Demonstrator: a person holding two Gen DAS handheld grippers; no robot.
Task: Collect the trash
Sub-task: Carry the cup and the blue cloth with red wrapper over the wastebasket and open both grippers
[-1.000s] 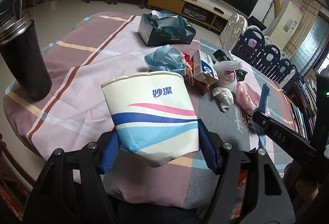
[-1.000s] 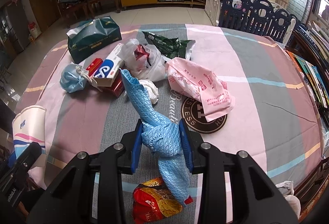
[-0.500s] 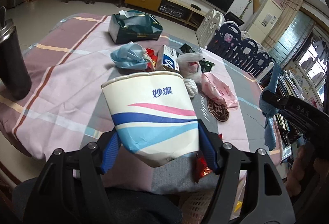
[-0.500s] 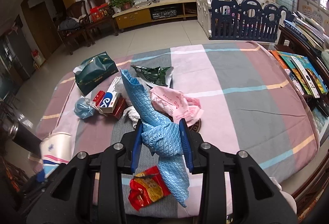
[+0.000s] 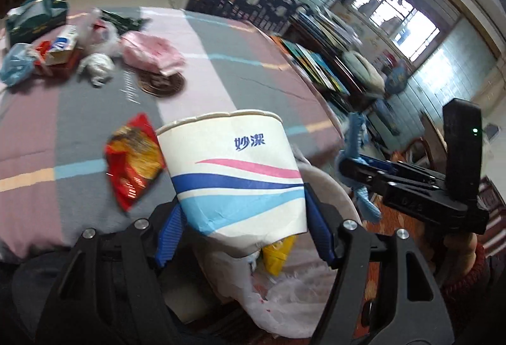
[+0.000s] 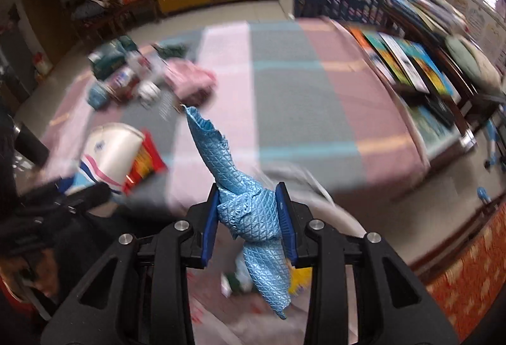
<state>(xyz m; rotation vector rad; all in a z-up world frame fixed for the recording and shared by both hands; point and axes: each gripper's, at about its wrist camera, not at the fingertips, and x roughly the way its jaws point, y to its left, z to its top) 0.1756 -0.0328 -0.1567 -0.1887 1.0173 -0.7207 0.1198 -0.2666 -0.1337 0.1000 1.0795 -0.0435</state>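
A paper cup (image 5: 235,174) is clamped between the blue pads of the left claw (image 5: 243,234), held upright past the near desk (image 5: 95,123) edge. A crumpled blue wrapper (image 6: 249,212) is pinched tight in the right claw (image 6: 249,218). A white-lined bin (image 5: 284,297) is seen below both, with a yellow scrap inside. A red snack bag (image 5: 132,161) is left near the desk edge; a blurred trash pile (image 5: 63,47) is seen at the far side.
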